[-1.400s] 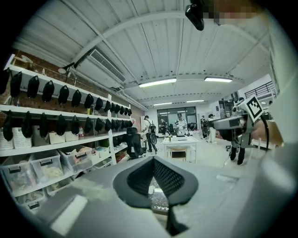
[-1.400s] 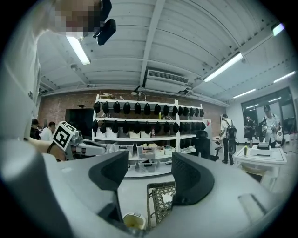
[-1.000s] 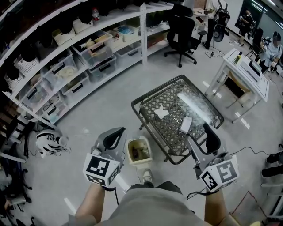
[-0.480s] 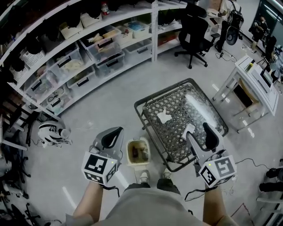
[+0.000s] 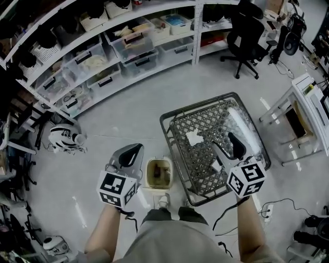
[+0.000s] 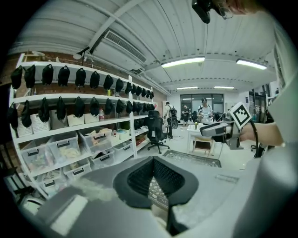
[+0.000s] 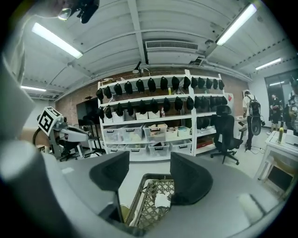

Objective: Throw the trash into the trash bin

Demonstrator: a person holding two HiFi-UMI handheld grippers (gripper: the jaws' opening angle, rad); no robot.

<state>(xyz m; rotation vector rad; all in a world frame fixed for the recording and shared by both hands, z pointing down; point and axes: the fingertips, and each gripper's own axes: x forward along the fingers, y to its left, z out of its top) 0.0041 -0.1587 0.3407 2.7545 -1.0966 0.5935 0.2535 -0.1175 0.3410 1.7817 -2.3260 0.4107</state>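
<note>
Right tool (image 5: 221, 140) has swung in over the table (image 5: 172, 151), jaws apart though just narrowing, nothing between them, and should straddle the crumpled paper (image 5: 194, 137) toward the table's left edge squarely before closing, while the left tool (image 5: 134, 150) hangs closed and empty.

This looks like a lab or workshop with storage. Long white shelving (image 5: 169, 13) curves across the upper left, loaded with clear plastic storage bins (image 5: 131, 43). A black office chair (image 5: 247, 38) stands at the upper right and a white desk (image 5: 303, 100) at the right edge. The floor (image 5: 133, 118) is grey and bare, and strip lights (image 6: 185, 62) hang overhead.
</note>
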